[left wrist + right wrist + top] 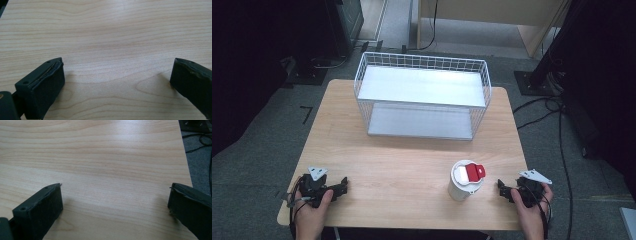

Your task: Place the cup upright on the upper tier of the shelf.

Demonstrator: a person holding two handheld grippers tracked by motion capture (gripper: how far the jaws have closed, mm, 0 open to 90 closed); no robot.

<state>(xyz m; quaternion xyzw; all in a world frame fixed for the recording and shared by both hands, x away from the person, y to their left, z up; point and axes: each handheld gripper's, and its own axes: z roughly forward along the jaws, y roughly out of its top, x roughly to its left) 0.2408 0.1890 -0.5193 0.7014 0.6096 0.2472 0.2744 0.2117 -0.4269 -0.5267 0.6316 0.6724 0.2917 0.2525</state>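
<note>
High view first: the left gripper [343,184] rests at the near left corner of the worktop [412,165], held in the person's left hand [312,210], its fingers pointing across toward the middle of the wood with nothing between them. From the left gripper view [117,72] those two black fingers [47,82] stand wide apart, bare wood grain showing in the gap and ahead of them, so that gripper is open and holds nothing. Beyond and to the right of those fingertips, at the far side of the worktop, stands a white wire basket [422,95] with two flat shelves, well apart from both grippers. Further right, the white cup [464,181] with its red and white lid stands upright near the front edge, just beside the right gripper's fingertips and to their left, with a small strip of wood between; it is not touched. The right gripper [503,189] sits at the near right corner in the person's right hand [532,210], fingers aimed toward the cup. From the right gripper view [115,195] its fingers [42,207] are likewise spread wide over bare wood, empty, with the worktop's edge and grey floor [200,157] with cables off past the right-hand finger.
</note>
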